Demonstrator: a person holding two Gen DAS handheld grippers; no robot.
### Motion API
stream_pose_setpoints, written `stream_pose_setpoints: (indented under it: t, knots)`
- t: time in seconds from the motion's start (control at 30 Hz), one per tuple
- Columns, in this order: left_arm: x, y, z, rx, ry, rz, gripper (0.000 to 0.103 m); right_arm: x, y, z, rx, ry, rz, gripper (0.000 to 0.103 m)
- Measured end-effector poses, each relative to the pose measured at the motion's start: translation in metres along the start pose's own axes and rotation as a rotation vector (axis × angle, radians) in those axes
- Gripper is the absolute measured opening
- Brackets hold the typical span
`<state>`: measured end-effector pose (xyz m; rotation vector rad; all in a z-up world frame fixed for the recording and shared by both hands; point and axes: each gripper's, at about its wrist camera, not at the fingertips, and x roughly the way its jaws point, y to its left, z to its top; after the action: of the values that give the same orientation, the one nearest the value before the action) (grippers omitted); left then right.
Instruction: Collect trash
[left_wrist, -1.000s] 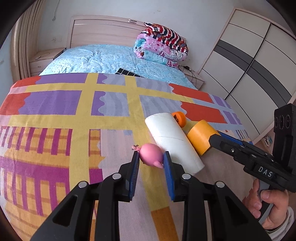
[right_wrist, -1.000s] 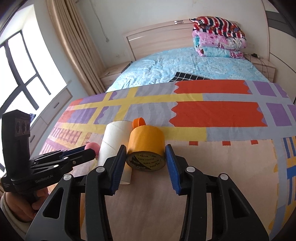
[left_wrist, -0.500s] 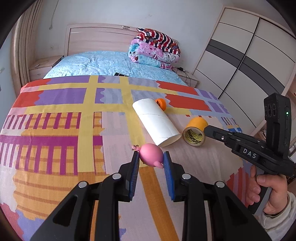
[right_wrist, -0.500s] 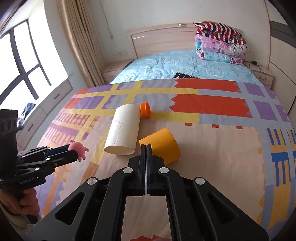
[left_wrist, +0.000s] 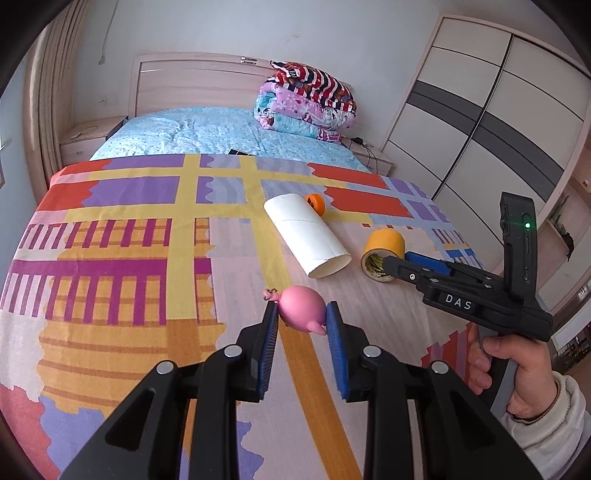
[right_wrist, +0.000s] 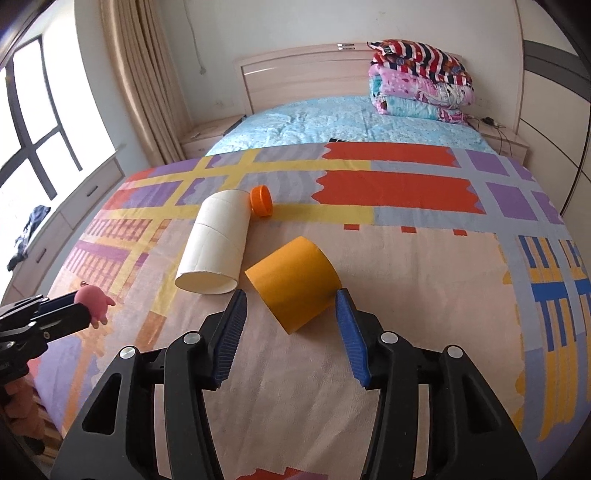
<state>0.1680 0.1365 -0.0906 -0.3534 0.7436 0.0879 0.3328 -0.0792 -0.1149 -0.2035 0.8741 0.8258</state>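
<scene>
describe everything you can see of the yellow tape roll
The tape roll is a wide yellow-orange roll lying on its side on the blanket, just right of the white tube's open end, apart from it. In the left wrist view its end face shows a dark printed core ring. The right tongs are opening around its near end; the pads do not press on it.

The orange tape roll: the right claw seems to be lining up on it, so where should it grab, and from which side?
The orange tape roll lies on its side on the blanket, one open end toward the right claw. Probably best to come from that near end, pads across the curved outer wall. The jaws are opening, and the roll's near end is between them, not yet pinched.
</scene>
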Motion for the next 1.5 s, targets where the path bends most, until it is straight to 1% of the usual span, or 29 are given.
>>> stream_pose_setpoints:
  t: [0.07, 0.1, 0.17, 0.3, 0.43, 0.5, 0.53, 0.57, 0.63, 0.73, 0.8, 0.83, 0.87, 0.97, 1.2, 1.37, 1.5]
  knots:
    - [-0.001, -0.001, 0.001, -0.003, -0.003, 0.000, 0.026, 0.002, 0.000, 0.001, 0.014, -0.001, 0.018, 0.053]
    - [-0.001, -0.002, 0.002, -0.001, -0.006, -0.001, 0.026, 0.003, 0.001, 0.002, 0.012, -0.003, 0.021, 0.058]
    - [-0.002, -0.005, 0.003, 0.003, -0.010, -0.006, 0.026, 0.007, 0.005, 0.005, -0.007, -0.004, 0.001, 0.061]
    - [-0.003, -0.008, 0.003, 0.009, -0.008, -0.013, 0.026, 0.015, 0.003, 0.007, 0.004, 0.005, -0.006, 0.061]
    - [-0.003, -0.008, 0.003, 0.010, -0.006, -0.003, 0.026, 0.017, 0.000, 0.006, 0.027, -0.010, 0.003, 0.061]
    - [-0.005, -0.009, 0.003, 0.009, -0.012, -0.003, 0.026, 0.017, -0.001, 0.004, 0.028, -0.014, 0.003, 0.057]
    - [-0.007, -0.009, 0.003, 0.009, -0.014, -0.003, 0.026, 0.017, -0.001, 0.003, 0.030, -0.014, 0.003, 0.043]
    - [-0.008, -0.010, 0.002, 0.011, -0.017, -0.005, 0.026, 0.016, -0.002, 0.004, 0.033, -0.014, 0.012, 0.038]
    - [-0.010, -0.011, 0.001, 0.016, -0.020, -0.006, 0.026, 0.014, -0.002, 0.003, 0.027, -0.018, 0.025, 0.038]
    - [-0.014, -0.014, -0.001, 0.022, -0.025, -0.009, 0.026, 0.011, 0.001, 0.002, 0.006, -0.020, 0.012, 0.035]
    - [-0.017, -0.015, -0.001, 0.022, -0.030, -0.010, 0.026, 0.009, 0.001, 0.000, 0.004, -0.016, 0.016, 0.027]
    - [-0.019, -0.016, -0.002, 0.024, -0.032, -0.012, 0.026, 0.007, 0.001, -0.001, 0.000, -0.013, 0.024, 0.009]
    - [-0.021, -0.017, -0.003, 0.028, -0.033, -0.015, 0.026, 0.004, 0.002, -0.002, -0.005, -0.011, 0.030, 0.008]
    - [-0.028, -0.022, -0.007, 0.045, -0.038, -0.014, 0.026, -0.007, 0.006, -0.008, -0.039, -0.018, 0.019, 0.008]
    - [-0.045, -0.036, -0.021, 0.077, -0.046, -0.019, 0.026, -0.046, 0.015, -0.024, -0.090, -0.035, 0.049, 0.008]
    - [-0.060, -0.051, -0.037, 0.114, -0.046, -0.028, 0.026, -0.079, 0.026, -0.044, -0.153, -0.039, 0.076, 0.008]
    - [-0.071, -0.066, -0.058, 0.158, -0.040, -0.038, 0.026, -0.103, 0.035, -0.069, -0.208, -0.025, 0.092, 0.008]
